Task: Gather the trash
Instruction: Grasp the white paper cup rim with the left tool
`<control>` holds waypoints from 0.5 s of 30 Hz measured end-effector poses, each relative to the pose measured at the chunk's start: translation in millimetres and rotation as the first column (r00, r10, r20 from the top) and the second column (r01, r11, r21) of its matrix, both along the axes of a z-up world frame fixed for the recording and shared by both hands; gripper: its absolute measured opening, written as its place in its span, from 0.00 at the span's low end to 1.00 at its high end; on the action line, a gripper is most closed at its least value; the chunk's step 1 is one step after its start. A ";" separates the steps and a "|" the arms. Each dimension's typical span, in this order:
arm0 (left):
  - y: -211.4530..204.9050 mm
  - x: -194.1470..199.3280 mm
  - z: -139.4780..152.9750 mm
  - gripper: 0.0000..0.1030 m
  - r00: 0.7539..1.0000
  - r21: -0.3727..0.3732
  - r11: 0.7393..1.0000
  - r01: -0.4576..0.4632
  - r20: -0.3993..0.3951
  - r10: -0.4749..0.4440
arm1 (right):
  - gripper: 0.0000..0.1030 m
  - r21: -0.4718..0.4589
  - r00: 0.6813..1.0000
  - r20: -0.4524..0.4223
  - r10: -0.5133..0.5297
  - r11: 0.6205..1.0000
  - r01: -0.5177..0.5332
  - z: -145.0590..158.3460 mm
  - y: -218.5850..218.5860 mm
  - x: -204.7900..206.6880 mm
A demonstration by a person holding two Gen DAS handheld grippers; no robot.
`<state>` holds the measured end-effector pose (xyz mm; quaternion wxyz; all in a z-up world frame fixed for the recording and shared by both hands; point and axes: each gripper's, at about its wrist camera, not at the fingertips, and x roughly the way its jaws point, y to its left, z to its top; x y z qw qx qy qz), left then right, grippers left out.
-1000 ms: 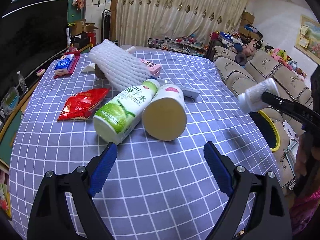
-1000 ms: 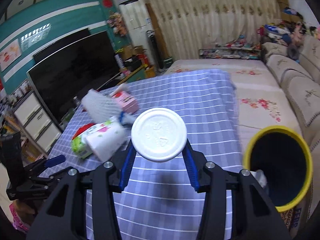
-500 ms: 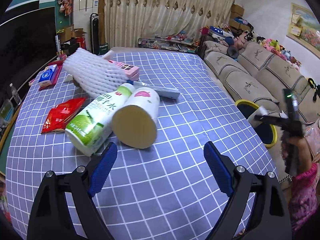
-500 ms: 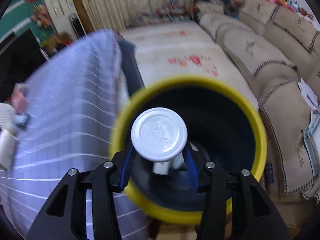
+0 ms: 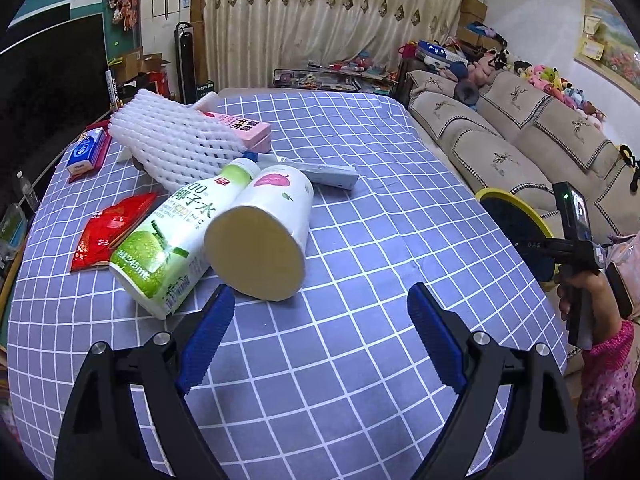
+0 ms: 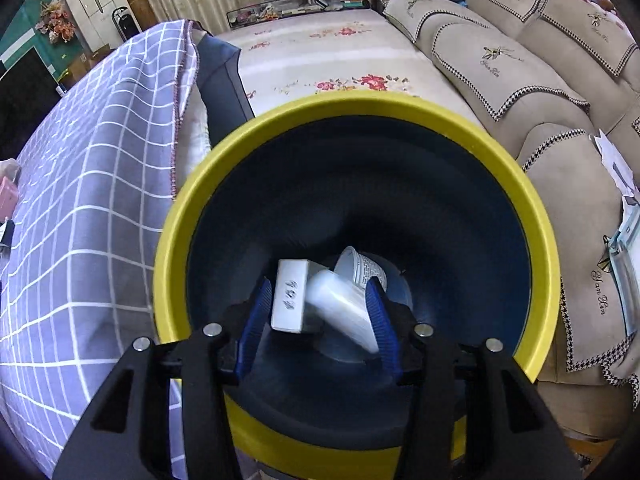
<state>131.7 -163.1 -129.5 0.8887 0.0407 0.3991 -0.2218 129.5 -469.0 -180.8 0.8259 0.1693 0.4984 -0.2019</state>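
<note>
Matt checked cloth (image 5: 360, 216) over the table; soft white foam netting (image 5: 176, 152); glossy red foil wrapper (image 5: 112, 228); shiny plastic bottle (image 5: 180, 236); smooth yellow-rimmed plastic bin (image 6: 536, 216); ribbed blue pads (image 5: 204, 332).

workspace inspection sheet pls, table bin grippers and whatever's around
surface: table with checked cloth, trash at its far left.
job's things: green-label bottle and paper cup lying side by side; foam net sleeve, red wrapper, pink carton. Bin holds a white box, a white cup and another cup.
clutter: blue tissue pack.
grippers: left gripper open, empty, short of the cup; right gripper open over the bin.
cables: nothing seen.
surroundings: sofa, curtains.
</note>
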 end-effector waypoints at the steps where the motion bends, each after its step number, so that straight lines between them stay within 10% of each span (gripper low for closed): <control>1: 0.5 0.8 -0.4 0.85 1.000 -0.001 1.000 0.002 -0.001 -0.002 | 0.47 -0.003 1.000 0.005 0.002 1.000 -0.002 2.2 1.8 -2.6; 15: -3.8 17.4 0.1 0.69 1.000 -0.016 1.000 0.027 0.005 -0.027 | 0.52 -0.001 0.984 0.176 0.011 1.000 -0.011 56.4 20.4 -47.3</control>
